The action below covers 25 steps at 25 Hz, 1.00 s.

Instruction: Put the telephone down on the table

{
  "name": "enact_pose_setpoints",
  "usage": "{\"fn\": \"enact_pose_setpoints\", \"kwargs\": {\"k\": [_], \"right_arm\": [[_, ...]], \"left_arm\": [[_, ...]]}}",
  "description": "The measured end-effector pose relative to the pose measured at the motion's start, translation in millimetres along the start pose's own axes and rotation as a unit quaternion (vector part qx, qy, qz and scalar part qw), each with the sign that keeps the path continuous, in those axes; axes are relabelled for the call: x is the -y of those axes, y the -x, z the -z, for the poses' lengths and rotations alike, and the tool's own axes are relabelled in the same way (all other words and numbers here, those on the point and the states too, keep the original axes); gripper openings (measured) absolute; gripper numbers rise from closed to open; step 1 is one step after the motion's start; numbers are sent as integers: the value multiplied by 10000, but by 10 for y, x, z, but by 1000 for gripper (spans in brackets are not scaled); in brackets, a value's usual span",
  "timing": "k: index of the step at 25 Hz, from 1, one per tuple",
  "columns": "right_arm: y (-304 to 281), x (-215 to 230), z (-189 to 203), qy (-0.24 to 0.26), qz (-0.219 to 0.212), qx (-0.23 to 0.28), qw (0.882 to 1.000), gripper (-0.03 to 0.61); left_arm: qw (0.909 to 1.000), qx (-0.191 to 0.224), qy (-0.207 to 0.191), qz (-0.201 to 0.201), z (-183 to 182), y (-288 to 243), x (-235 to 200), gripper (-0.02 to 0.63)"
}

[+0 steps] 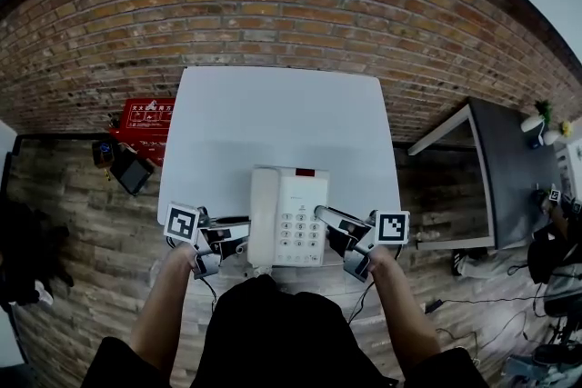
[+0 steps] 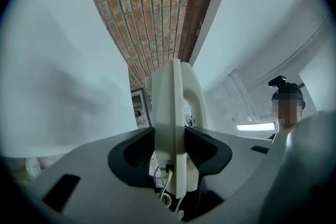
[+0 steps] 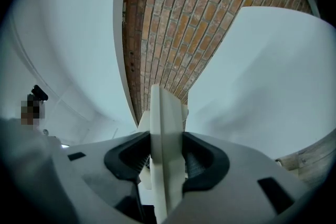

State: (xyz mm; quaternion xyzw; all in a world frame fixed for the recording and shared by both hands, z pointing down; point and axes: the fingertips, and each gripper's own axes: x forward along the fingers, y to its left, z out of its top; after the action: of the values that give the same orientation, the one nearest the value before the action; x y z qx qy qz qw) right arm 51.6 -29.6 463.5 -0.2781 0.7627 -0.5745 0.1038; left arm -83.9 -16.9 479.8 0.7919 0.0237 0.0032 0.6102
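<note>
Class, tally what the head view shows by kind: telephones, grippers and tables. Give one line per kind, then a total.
Telephones: 1, the white telephone
Grippers: 2, the left gripper and the right gripper
Tables: 2, the white table and the dark table
Total: 5

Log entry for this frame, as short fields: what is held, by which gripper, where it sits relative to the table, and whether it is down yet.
held object: white telephone, handset lying on its left side
left gripper: jaws shut on the telephone's left edge
right gripper: jaws shut on its right edge
position: over the near edge of the white table
set down: cannot tell whether it touches the tabletop; neither gripper has let go
nearby: red box on the floor, left of the table
</note>
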Motion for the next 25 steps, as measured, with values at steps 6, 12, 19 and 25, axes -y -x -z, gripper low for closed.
{"fn": "enact_pose_setpoints", "kwargs": {"k": [6,12,19,25], "right_arm": [[-156,81,-174,-116,105,93,9998,194],[-270,129,-313,-44,89,106,9999,193],[-335,192,-397,-78,85,42,9999,195],[-359,344,-475,-138,122,-75,9998,194]], "left_arm": [[9999,-77,35,73,-252,34,-122,189],[9999,-122,85,69,-433,51,-205,187],[9999,-67,110,20,-505,50,-260,187],[9998,56,168,-96,-553,19,-383,187]]}}
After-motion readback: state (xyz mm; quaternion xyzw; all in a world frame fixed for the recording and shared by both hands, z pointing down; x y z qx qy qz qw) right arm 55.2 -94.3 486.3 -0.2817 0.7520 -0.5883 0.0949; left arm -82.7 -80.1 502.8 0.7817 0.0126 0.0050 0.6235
